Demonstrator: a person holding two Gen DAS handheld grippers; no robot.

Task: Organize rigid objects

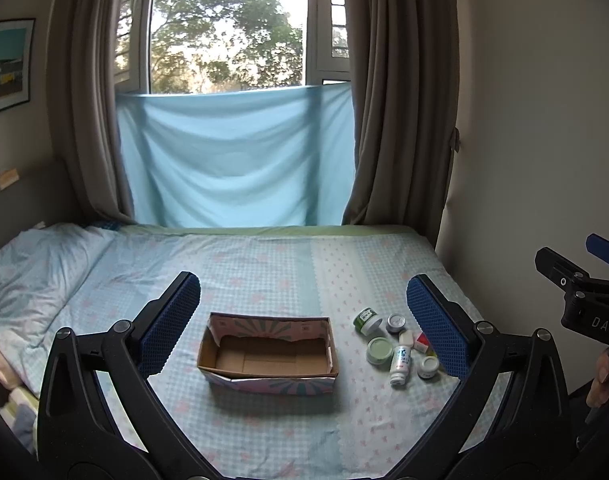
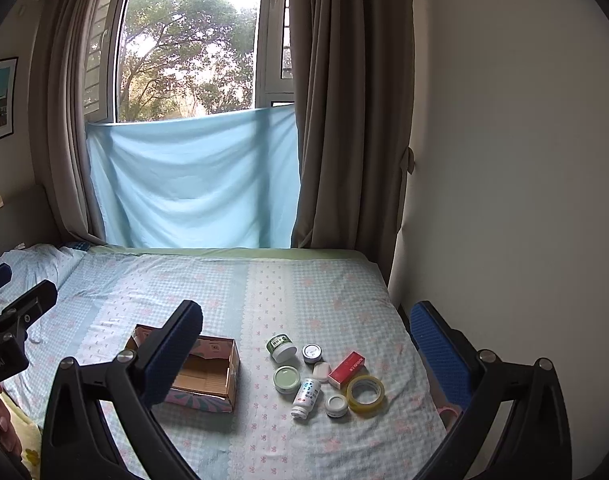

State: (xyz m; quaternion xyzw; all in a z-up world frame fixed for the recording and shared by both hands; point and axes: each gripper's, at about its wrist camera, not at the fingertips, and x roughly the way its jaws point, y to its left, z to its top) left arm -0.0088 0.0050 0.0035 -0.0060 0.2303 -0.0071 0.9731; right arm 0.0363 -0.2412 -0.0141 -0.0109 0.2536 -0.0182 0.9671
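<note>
Nothing has gone into the cardboard box (image 2: 208,376) yet: its brown floor shows bare in both views, so by my judgement the sorting has not begun and every item is left to move. The box sits open-topped on the bed (image 2: 288,292), its outer walls printed in pink and teal.

Just to its right lies a tight cluster of 8 small rigid items. A green jar (image 2: 280,346) lies on its side, with a small round tin (image 2: 312,353) beside it. Nearer are a pale green lid (image 2: 287,378), a small white block (image 2: 321,372), a red carton (image 2: 346,369), a white bottle (image 2: 305,397) lying down, a small white-lidded pot (image 2: 337,405) and a roll of clear tape (image 2: 365,393). Several touch or overlap.

Both tools hang above the bed with nothing between their blue pads. The left gripper (image 1: 304,320) is spread wide over the box; the right gripper (image 2: 308,344) is spread wide over the cluster.
</note>
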